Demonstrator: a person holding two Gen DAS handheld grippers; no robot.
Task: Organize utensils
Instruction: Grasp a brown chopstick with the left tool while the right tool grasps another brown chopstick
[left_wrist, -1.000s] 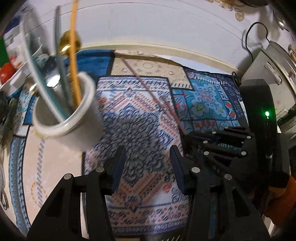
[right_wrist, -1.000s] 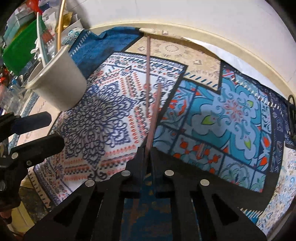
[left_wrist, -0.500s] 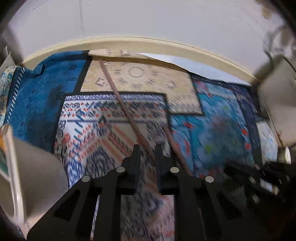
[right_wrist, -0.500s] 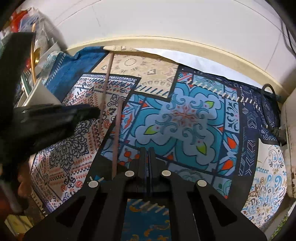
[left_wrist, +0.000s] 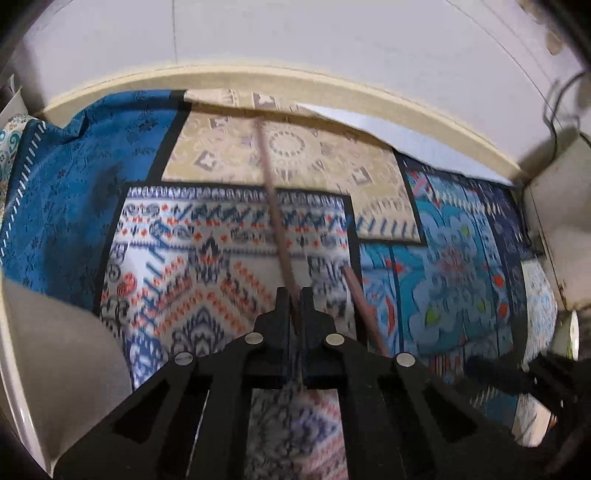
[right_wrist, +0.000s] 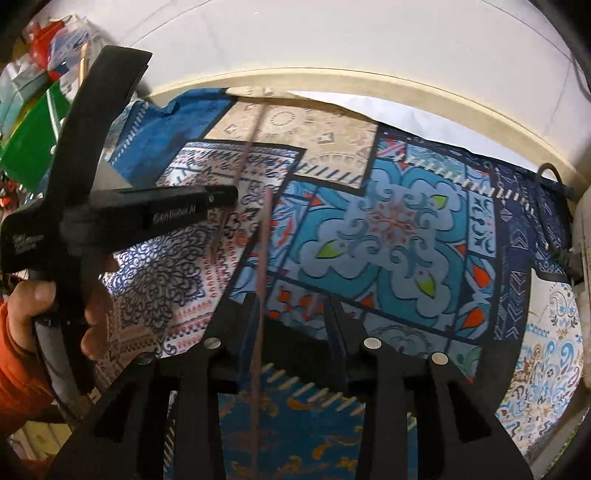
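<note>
My left gripper (left_wrist: 293, 295) is shut on a thin reddish-brown chopstick (left_wrist: 271, 199) that runs from its tips out over the patterned cloth (left_wrist: 207, 288). A second chopstick (left_wrist: 364, 306) lies just right of it. In the right wrist view, my right gripper (right_wrist: 293, 301) has its jaws opening. That second chopstick (right_wrist: 264, 251) runs along the inner side of its left finger, and the pads do not press on it. The left gripper (right_wrist: 218, 199) reaches in from the left with the first chopstick (right_wrist: 243, 155). A white cup (left_wrist: 55, 350) stands at the lower left.
A person's hand (right_wrist: 33, 306) in an orange sleeve holds the left tool. Green boxes and clutter (right_wrist: 29, 147) crowd the far left. A black cable (right_wrist: 554, 229) and a white appliance (left_wrist: 557, 221) sit on the right. A pale wall runs along the cloth's far edge.
My left gripper has moved away from the cup to the first chopstick and closed on it. The right gripper's jaws, shut before, have parted.
</note>
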